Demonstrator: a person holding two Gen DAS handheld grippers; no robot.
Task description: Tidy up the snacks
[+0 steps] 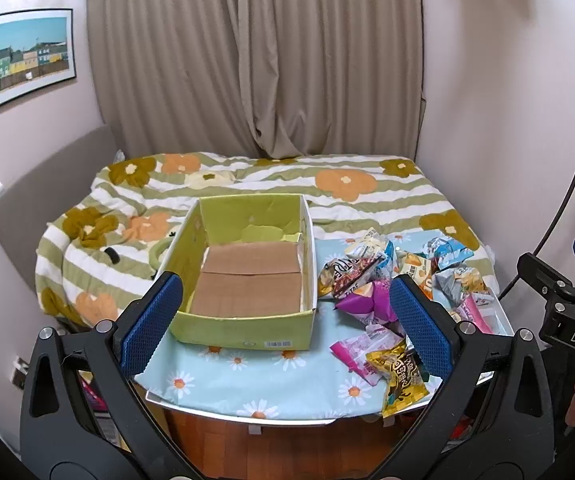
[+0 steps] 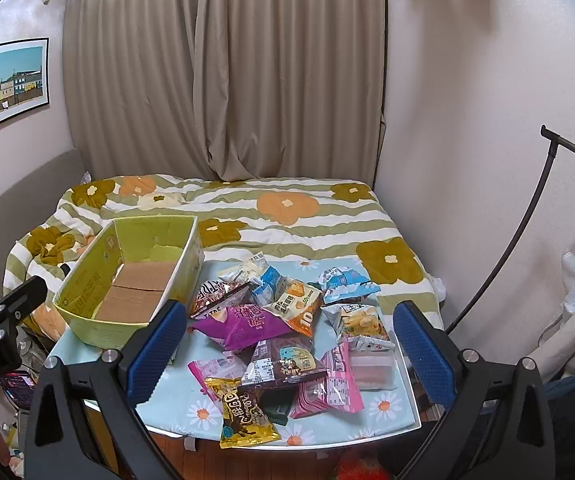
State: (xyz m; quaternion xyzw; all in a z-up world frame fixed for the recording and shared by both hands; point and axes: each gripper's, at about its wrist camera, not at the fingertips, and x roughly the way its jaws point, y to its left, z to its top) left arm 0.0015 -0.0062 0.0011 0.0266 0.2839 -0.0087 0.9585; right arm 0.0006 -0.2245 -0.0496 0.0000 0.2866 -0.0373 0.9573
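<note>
Left gripper: jaws spread, empty; green cardboard box just ahead.
Right gripper: jaws spread, empty; snack packets heaped ahead.
Risk: overlapping slippery packets may slide off the table.

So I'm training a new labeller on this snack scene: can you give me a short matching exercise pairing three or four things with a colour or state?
Things:
1. cardboard box
2. purple snack packet
3. yellow snack packet
4. right gripper

States:
A. overhangs the table's near edge
B. empty inside
C. jaws wide open, holding nothing
D. beside the box, in the pile

Pairs: 1-B, 2-D, 3-A, 4-C
</note>
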